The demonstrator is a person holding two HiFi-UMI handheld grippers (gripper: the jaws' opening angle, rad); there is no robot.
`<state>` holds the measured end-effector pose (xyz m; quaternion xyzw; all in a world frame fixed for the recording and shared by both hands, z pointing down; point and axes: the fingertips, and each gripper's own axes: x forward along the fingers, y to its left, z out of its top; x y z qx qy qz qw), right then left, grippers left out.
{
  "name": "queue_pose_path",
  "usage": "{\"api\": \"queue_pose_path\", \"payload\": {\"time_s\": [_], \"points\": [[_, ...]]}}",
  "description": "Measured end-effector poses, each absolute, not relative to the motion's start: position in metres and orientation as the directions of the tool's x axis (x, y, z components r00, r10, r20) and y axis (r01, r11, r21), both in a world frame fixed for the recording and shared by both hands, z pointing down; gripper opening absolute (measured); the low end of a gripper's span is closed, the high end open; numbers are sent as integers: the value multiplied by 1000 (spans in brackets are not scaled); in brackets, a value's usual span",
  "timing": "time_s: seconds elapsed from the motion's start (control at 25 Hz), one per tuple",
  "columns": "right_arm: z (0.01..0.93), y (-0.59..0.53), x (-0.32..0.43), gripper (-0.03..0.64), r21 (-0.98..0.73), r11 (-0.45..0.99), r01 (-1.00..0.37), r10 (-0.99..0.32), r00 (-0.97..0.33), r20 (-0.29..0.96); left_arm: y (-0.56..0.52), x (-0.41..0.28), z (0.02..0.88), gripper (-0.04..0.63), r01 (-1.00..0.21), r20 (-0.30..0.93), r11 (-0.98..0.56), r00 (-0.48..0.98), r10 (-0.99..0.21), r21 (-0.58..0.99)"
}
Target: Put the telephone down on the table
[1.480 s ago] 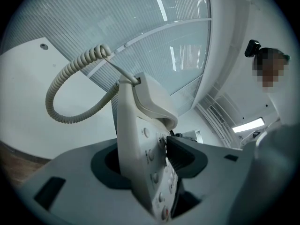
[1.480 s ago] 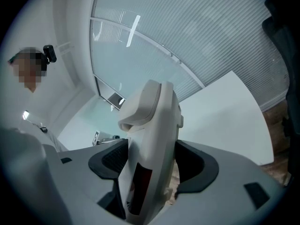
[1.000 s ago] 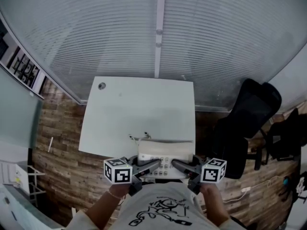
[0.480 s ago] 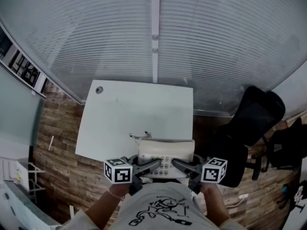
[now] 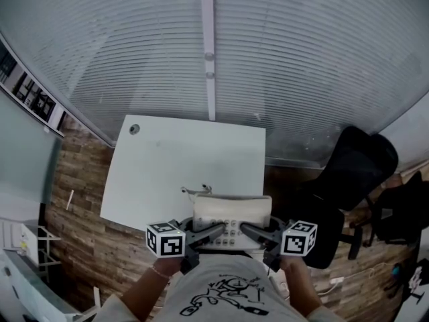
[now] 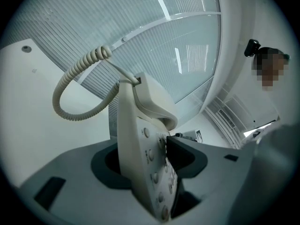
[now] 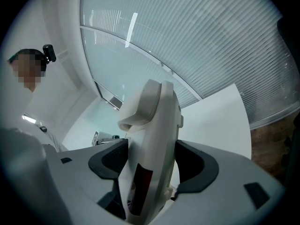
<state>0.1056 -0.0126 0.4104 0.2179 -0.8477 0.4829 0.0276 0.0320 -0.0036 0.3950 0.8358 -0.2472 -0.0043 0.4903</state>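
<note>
The left gripper (image 5: 219, 229) and right gripper (image 5: 244, 229) clamp the telephone's (image 5: 232, 210) 2 ends, its long axis crosswise, handset toward the surface (image 5: 174, 159).

No text can be read: the telephone (image 5: 231, 213) key marks and wall pictures (image 5: 30, 92) are too blurred.

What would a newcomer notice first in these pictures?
A beige telephone sits at the bottom centre of the head view, clamped from both sides by the left gripper and right gripper, each with a black-and-white marker cube. Its coiled cord loops out toward the white table just ahead. Behind the table is a wide wall of blinds, and a black chair is at the right.
</note>
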Motion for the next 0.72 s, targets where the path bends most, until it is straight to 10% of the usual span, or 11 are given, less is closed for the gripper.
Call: {"api": "queue_pose_path", "payload": {"time_s": [0.72], "points": [[403,-31,86,317,-800,432,-416,-364,-892,268,-25,12,387,222,-394,231,-420,893,-387,817]]}}
